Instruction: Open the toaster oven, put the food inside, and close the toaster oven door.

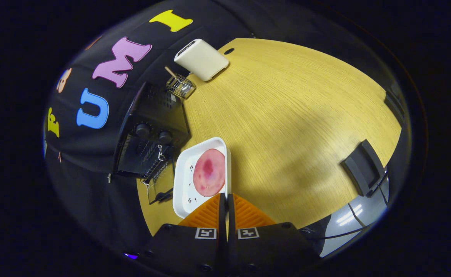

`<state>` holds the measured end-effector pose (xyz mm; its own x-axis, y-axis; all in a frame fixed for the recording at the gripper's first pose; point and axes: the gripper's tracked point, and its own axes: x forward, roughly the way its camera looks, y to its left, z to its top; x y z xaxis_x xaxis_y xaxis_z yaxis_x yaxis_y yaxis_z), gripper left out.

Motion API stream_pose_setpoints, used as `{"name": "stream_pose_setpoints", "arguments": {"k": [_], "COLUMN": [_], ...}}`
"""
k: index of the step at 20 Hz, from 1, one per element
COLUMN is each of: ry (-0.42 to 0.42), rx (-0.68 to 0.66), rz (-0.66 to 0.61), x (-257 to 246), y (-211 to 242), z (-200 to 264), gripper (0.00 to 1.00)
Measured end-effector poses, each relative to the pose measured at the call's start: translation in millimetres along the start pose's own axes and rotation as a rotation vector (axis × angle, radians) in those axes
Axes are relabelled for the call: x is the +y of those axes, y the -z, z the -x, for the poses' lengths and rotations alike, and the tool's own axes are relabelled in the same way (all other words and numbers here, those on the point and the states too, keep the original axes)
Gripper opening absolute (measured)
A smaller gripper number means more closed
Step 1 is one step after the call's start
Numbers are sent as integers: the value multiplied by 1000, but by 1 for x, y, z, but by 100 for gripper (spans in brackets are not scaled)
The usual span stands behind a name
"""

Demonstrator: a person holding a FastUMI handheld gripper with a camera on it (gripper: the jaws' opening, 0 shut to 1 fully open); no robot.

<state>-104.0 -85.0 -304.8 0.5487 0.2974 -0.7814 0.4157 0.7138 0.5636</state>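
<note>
Oven (152,142) is seen left of the tray, its door (160,184) already dropped open with the rack (154,163) showing at the mouth. Just right of it, the white tray (183,192) is held aloft by its near rim, and the round pink food (209,172) lies flat in it.

A slip is judged the main risk: the tray is gripped only at one thin edge, so its far end could sag and the food could slide off toward the oven door or the table (287,115). The tray corner could also be caught on the door or rack if it is swung in at an angle, and the rim could be twisted out of the grip.

The gripper (225,204) is nearly closed, with only a narrow slit left between the orange fingers (206,213); the tray rim appears to be pinched in that slit, both pads seemingly pressed on it.
</note>
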Motion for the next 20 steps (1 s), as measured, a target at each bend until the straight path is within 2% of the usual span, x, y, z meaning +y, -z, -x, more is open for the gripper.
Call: {"name": "stream_pose_setpoints", "arguments": {"k": [8,12,20], "ry": [-96,-135,-204], "rx": [-51,-43,15], "rz": [-67,-98,-27], "x": [43,71,139], "y": [21,23,39], "z": [27,24,-5], "gripper": [5,5,5]}}
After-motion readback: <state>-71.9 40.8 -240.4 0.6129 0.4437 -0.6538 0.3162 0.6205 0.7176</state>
